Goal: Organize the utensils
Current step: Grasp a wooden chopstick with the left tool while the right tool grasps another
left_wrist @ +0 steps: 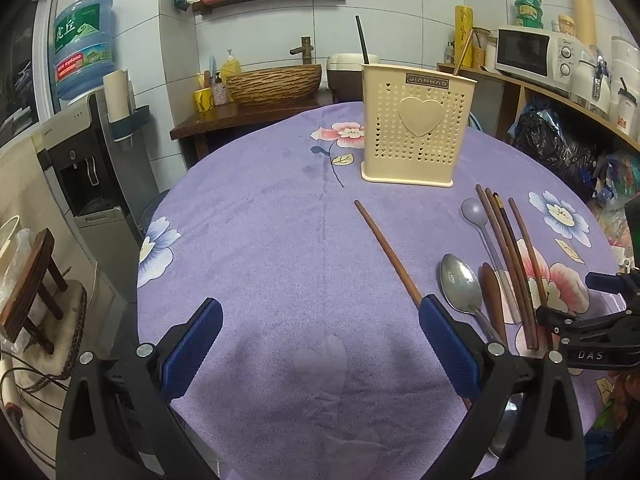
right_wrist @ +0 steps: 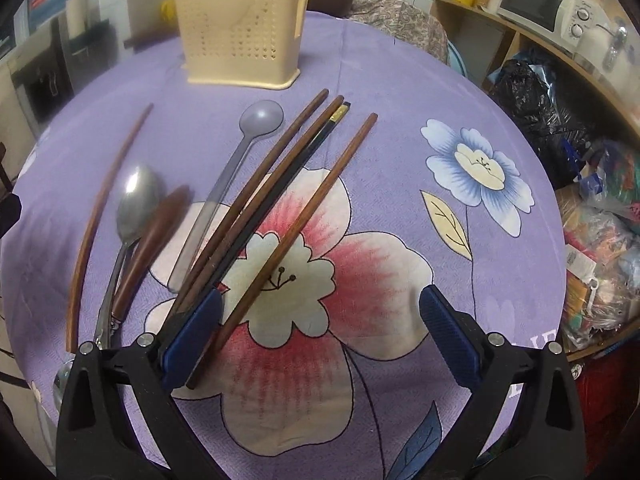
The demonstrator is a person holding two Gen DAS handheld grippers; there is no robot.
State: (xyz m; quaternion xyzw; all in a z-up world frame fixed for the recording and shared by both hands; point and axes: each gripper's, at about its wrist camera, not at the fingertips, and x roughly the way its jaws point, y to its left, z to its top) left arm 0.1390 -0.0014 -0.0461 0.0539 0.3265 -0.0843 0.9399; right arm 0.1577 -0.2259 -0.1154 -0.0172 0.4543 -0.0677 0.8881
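We hold both grippers wide open over the purple floral tablecloth, neither one gripping anything. In the left wrist view our left gripper spreads its blue pads across the lower half of the frame, with bare cloth between them. A lone brown chopstick runs diagonally from the centre of the frame down to the right pad's tip. The cream perforated utensil holder stands upright in the upper centre, with a dark stick and a brown stick poking out of its top.

In the right wrist view our right gripper hovers low over the utensils. A single wooden chopstick lies between the pads, just beside the left pad; we cannot tell whether they touch. Left of it, a bundle of two brown chopsticks and one black chopstick slants toward the upper centre. Further left lie a translucent grey plastic spoon, a brown wooden spoon and a metal spoon, the wooden one overlapping the metal one's handle. The holder sits at the upper left of this frame.
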